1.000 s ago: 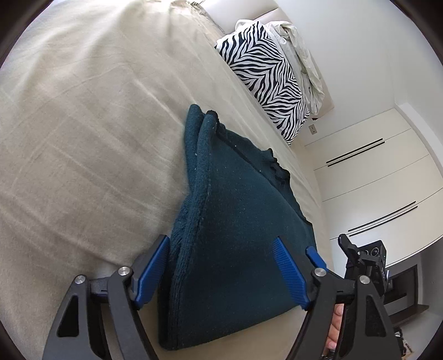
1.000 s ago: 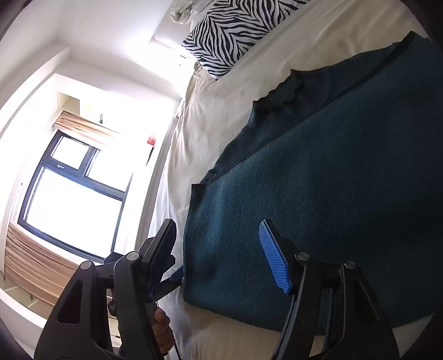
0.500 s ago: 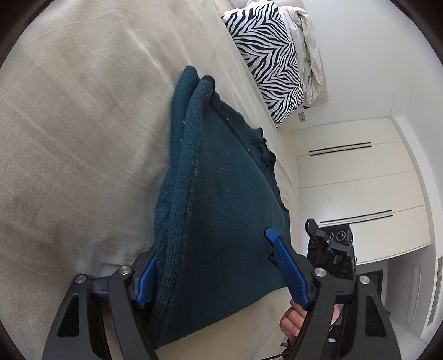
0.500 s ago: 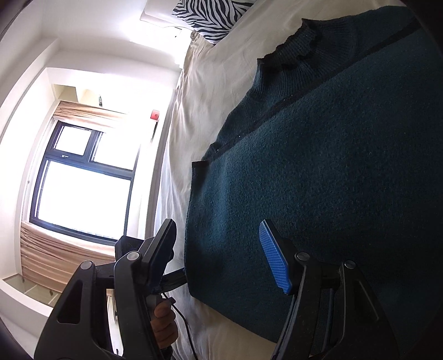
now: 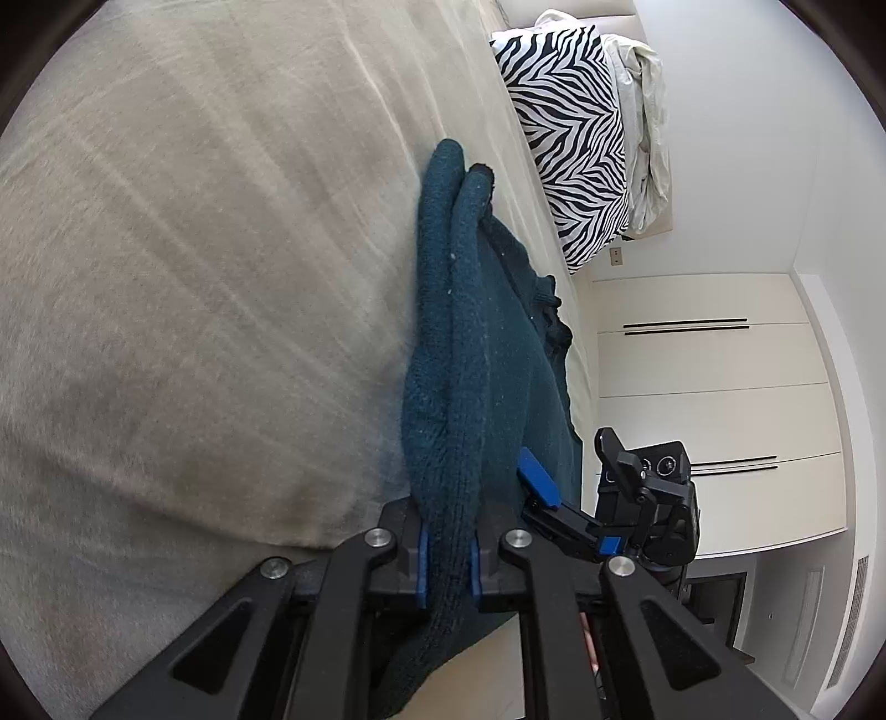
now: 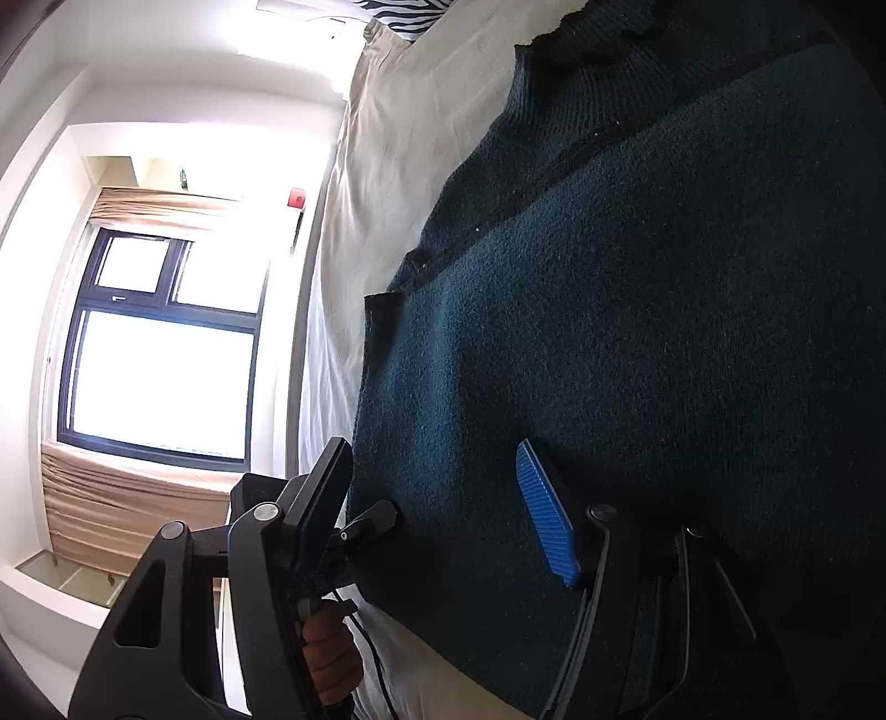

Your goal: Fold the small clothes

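1. Garment: a dark teal knitted sweater (image 5: 482, 354) lies on a bed covered with a beige sheet (image 5: 194, 277). It is already folded in layers; its thick, rounded fold edge runs along the sheet side in the left wrist view.
2. Left gripper (image 5: 447, 562): the fingers are closed narrow, clamped on the near end of that rolled fold edge. The knit bulges out between the two blue pads.
3. Right gripper (image 6: 437, 509): the fingers stand wide apart, straddling the near corner of the sweater's top layer. The blue-padded finger (image 6: 545, 515) lies over the knit; the dark finger (image 6: 326, 487) sits just off the cloth's side edge. Neither finger presses the fabric in the frames.
4. Edges: in the right wrist view the side edge of the sweater runs upward from the dark finger to a small step in the outline, then angles on toward the ribbed collar (image 6: 576, 50). The near hem crosses below the fingers, with pale sheet showing beyond it.
5. Open room: a broad stretch of bare sheet lies to the left of the fold edge in the left wrist view.
6. Boundaries: a zebra-print pillow (image 5: 565, 127) rests at the head of the bed, well apart from the sweater. White wardrobe doors (image 5: 709, 415) stand beyond the bed on one side, a window (image 6: 160, 354) on the other.
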`<state>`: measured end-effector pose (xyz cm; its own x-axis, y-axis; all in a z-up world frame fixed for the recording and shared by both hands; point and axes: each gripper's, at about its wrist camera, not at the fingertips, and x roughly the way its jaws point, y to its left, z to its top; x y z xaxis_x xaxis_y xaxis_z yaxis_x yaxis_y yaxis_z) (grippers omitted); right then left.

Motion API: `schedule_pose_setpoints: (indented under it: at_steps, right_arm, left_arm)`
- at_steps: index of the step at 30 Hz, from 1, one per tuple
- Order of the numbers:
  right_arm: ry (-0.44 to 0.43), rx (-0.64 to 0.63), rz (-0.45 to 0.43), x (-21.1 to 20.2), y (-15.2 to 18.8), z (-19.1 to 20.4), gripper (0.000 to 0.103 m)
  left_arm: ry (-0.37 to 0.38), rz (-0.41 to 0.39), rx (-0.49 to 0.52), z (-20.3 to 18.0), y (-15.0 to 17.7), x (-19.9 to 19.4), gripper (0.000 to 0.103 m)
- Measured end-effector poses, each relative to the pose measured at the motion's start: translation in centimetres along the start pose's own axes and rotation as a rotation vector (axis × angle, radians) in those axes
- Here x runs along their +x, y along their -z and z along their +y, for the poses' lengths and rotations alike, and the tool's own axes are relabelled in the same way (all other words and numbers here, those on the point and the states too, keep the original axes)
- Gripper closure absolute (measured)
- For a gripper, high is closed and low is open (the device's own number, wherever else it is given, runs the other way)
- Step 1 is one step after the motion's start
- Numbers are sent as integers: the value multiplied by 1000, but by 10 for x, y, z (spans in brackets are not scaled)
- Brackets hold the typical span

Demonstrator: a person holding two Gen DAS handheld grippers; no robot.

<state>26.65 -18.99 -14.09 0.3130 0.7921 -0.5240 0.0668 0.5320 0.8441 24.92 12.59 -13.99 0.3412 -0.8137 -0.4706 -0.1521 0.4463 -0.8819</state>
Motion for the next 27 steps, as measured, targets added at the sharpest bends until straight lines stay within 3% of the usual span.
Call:
schedule_pose_setpoints:
  at_steps: [7, 14, 21, 25, 27]
  right_arm:
    - [-66, 26, -6, 2, -4, -8, 43]
    - [-160, 76, -67, -52, -15, -26, 42]
    - [-262, 163, -175, -144, -33, -76, 37]
    - [-279, 229, -214, -186, -43, -113, 35]
    - [-302, 274, -228, -195, -42, -133, 36]
  left_arm:
    - [21, -32, 24, -22, 3, -6, 93]
    - [17, -33, 192, -108, 12, 15, 93]
    - [61, 79, 375, -201, 57, 113, 93]
    - [70, 158, 434, -216, 83, 184, 92]
    - [24, 192, 450, -212, 92, 208, 81]
